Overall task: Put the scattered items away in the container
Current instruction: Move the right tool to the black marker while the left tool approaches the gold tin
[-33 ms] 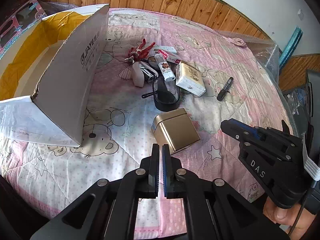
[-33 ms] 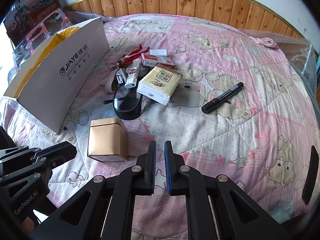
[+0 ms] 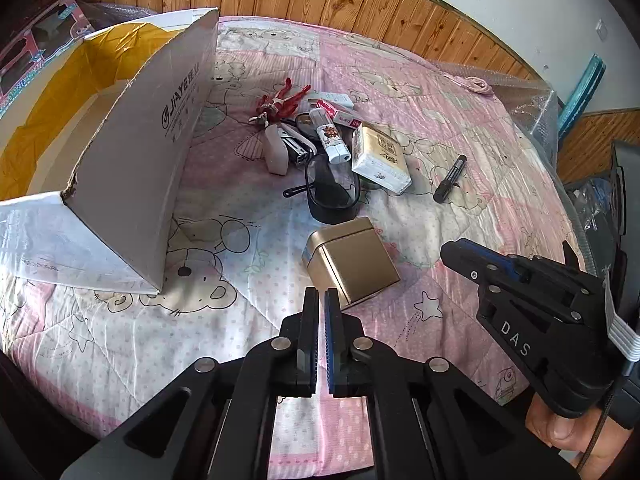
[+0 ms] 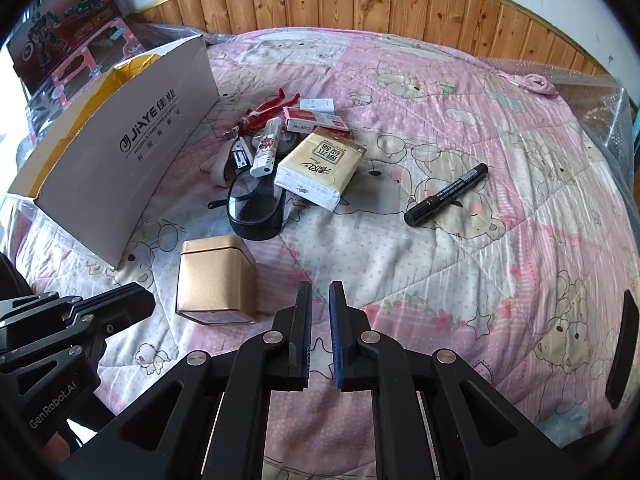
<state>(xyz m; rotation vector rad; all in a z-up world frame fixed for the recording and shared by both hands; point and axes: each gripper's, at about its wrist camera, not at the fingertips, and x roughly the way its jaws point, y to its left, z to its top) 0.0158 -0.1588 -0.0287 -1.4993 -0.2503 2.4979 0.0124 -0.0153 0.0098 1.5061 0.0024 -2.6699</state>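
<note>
An open cardboard box (image 3: 132, 168) (image 4: 120, 168) stands on the left of the bed. Beside it lies a heap of items: a red figure (image 3: 282, 100), a white tube (image 3: 330, 136), a tissue pack (image 3: 380, 156) (image 4: 320, 168) and dark goggles (image 3: 332, 192) (image 4: 256, 208). A black marker (image 3: 450, 178) (image 4: 446, 194) lies apart to the right. The gold tin (image 3: 352, 264) (image 4: 216, 280) is nearest. My left gripper (image 3: 321, 300) hovers shut and empty just in front of the tin. My right gripper (image 4: 320, 292) is shut and empty, to the tin's right.
A pink quilt with bear prints (image 4: 460, 280) covers the bed. Wood panelling (image 4: 400, 4) runs behind it. Toy boxes (image 4: 68, 44) are stacked beyond the cardboard box. Bubble wrap (image 3: 528, 100) lies at the far right edge, and a dark object (image 4: 622, 344) at the near right.
</note>
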